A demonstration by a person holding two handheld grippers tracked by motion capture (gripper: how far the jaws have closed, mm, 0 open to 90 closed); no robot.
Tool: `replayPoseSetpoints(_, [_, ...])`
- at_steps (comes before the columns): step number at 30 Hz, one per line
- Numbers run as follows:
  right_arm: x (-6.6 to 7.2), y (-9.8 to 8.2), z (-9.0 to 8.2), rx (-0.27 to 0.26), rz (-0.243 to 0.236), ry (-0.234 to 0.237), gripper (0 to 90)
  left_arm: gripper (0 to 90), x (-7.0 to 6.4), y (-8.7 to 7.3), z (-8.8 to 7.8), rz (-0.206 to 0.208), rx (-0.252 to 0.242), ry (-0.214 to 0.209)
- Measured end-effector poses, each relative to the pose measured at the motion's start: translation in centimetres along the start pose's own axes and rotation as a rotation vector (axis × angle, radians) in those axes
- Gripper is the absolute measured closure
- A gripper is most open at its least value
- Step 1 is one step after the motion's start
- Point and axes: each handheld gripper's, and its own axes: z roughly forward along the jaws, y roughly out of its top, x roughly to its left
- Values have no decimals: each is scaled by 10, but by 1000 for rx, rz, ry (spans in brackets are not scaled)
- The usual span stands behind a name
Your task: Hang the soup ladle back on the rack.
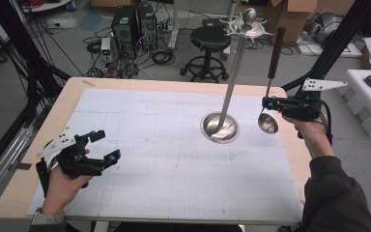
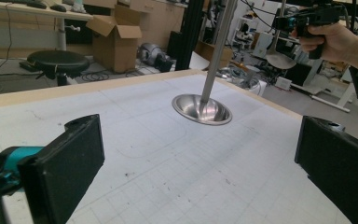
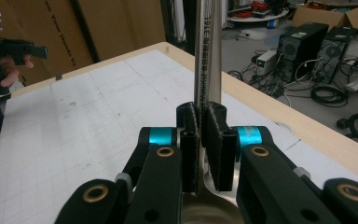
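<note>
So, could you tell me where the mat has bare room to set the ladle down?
The white mat is bare across its middle, between the left gripper and the stand's round base, and along the near edge. It is crowded only at the far right, around the base and the ladle held by the right gripper.

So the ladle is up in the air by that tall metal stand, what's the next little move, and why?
Probably raise the ladle toward the hooks at the stand's top. The right gripper is shut on its steel shaft, holding it upright beside the pole, its handle about level with the hooks. The left gripper rests open on the table.
</note>
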Motion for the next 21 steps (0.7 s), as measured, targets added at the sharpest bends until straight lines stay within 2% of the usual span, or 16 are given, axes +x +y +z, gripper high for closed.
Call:
replayPoseSetpoints(16, [0, 1, 9, 19, -9, 27, 842, 18, 1, 0, -1, -3, -1, 0])
replayPoseSetpoints(21, [-1, 2, 5, 5, -6, 25, 843, 19, 1, 0, -1, -1, -2, 0])
